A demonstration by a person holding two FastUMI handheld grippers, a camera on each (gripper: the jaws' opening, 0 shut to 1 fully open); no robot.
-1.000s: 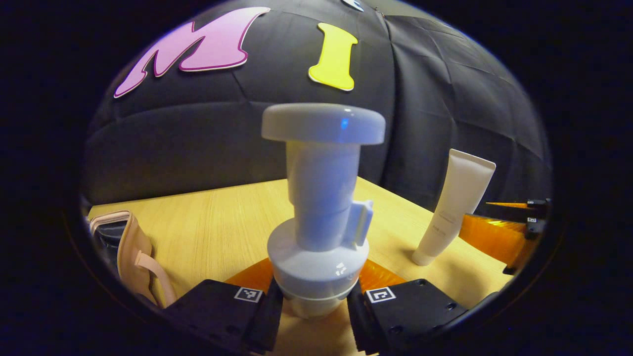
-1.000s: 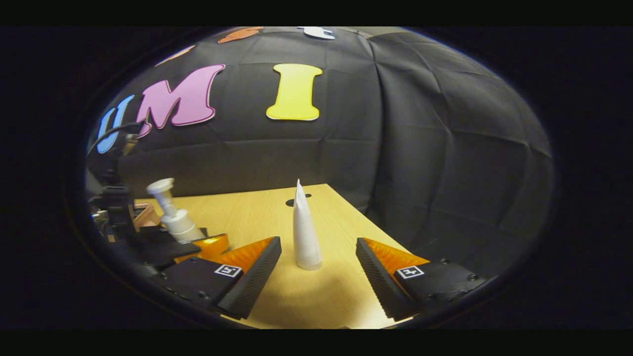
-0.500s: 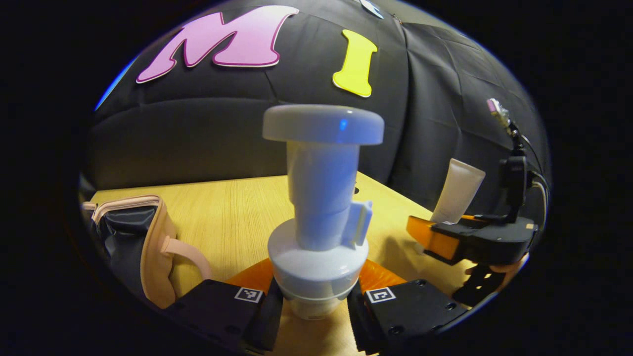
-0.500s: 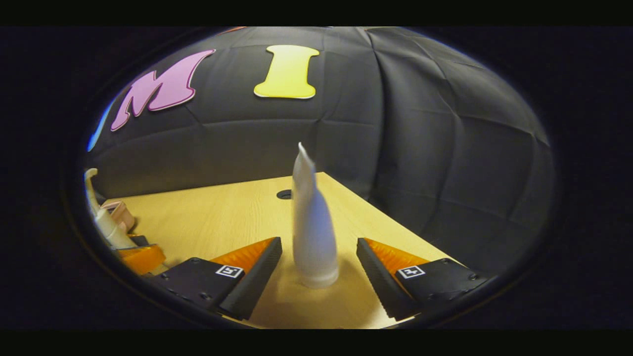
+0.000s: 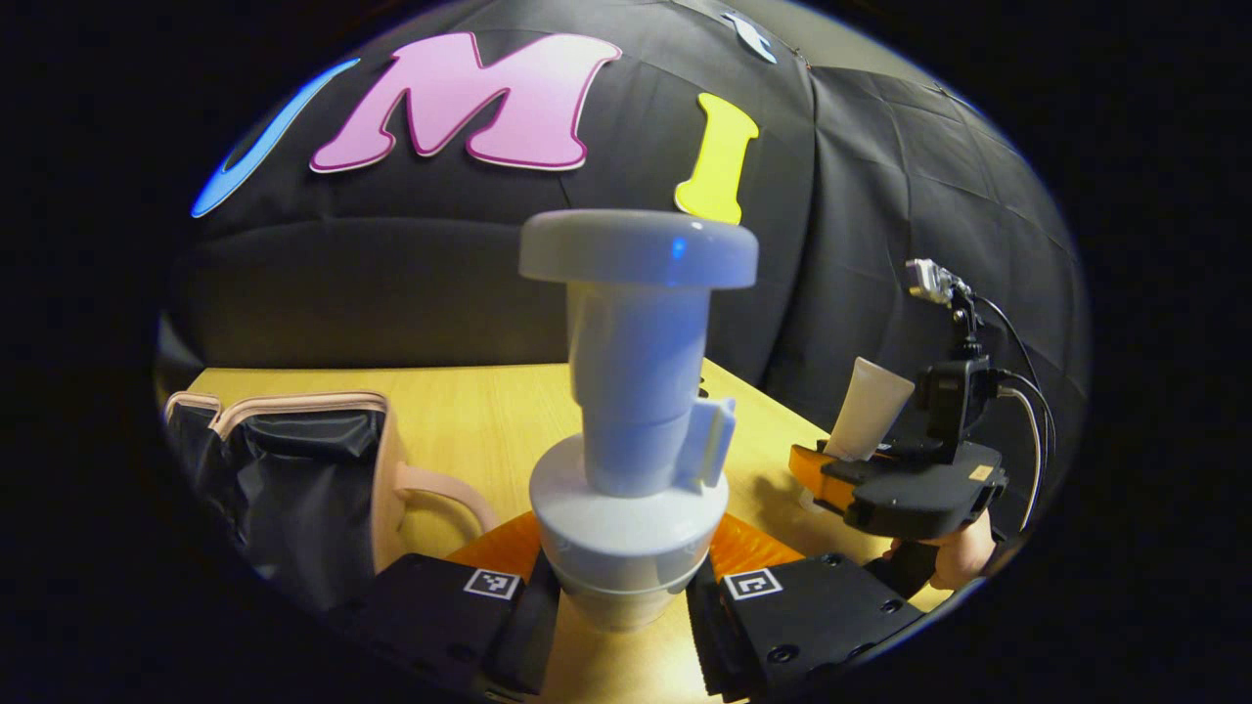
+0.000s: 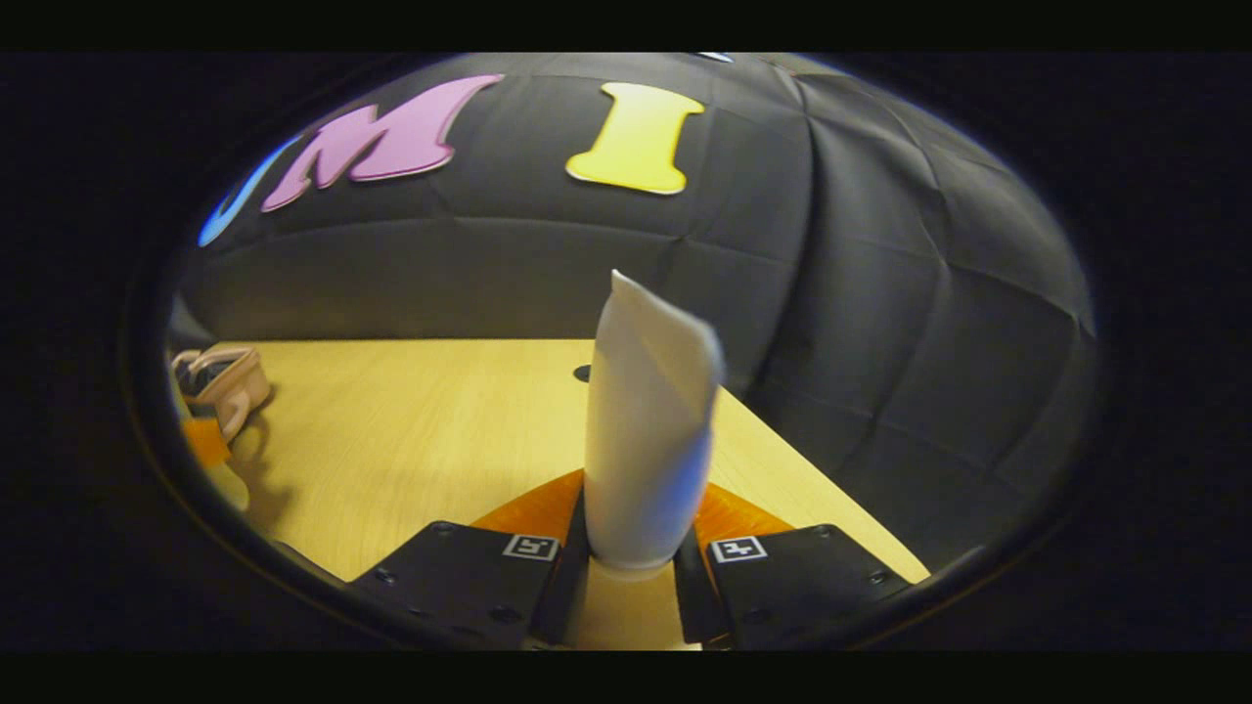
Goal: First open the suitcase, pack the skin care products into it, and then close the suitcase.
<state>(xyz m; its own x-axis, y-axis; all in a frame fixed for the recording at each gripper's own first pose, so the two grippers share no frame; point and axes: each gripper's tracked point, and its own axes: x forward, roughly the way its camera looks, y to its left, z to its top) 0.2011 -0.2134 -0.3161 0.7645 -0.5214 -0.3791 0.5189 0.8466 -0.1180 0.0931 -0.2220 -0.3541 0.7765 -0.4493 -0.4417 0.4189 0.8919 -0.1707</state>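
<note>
In the left gripper view my left gripper point(image 5: 622, 611) is shut on a white pump bottle point(image 5: 634, 411), held upright above the wooden table point(image 5: 469, 430). The open pink suitcase point(image 5: 293, 469) with dark lining lies to its left. In the right gripper view my right gripper point(image 6: 631, 577) is shut on the lower end of a white tube point(image 6: 646, 430) that stands upright. The left gripper view also shows the right gripper point(image 5: 871, 479) at the right with the tube point(image 5: 866, 406) and a hand point(image 5: 963, 552) under it. The suitcase point(image 6: 220, 376) shows at the far left of the right gripper view.
The table's right edge point(image 6: 812, 499) runs close beside the right gripper, with the black booth wall behind. A small round hole point(image 6: 583, 373) sits in the tabletop beyond the tube. Bare wood point(image 6: 411, 420) lies between the tube and the suitcase.
My right gripper moved up to the tube and shut on it. My left gripper, still holding the pump bottle, turned left, bringing more of the suitcase into view.
</note>
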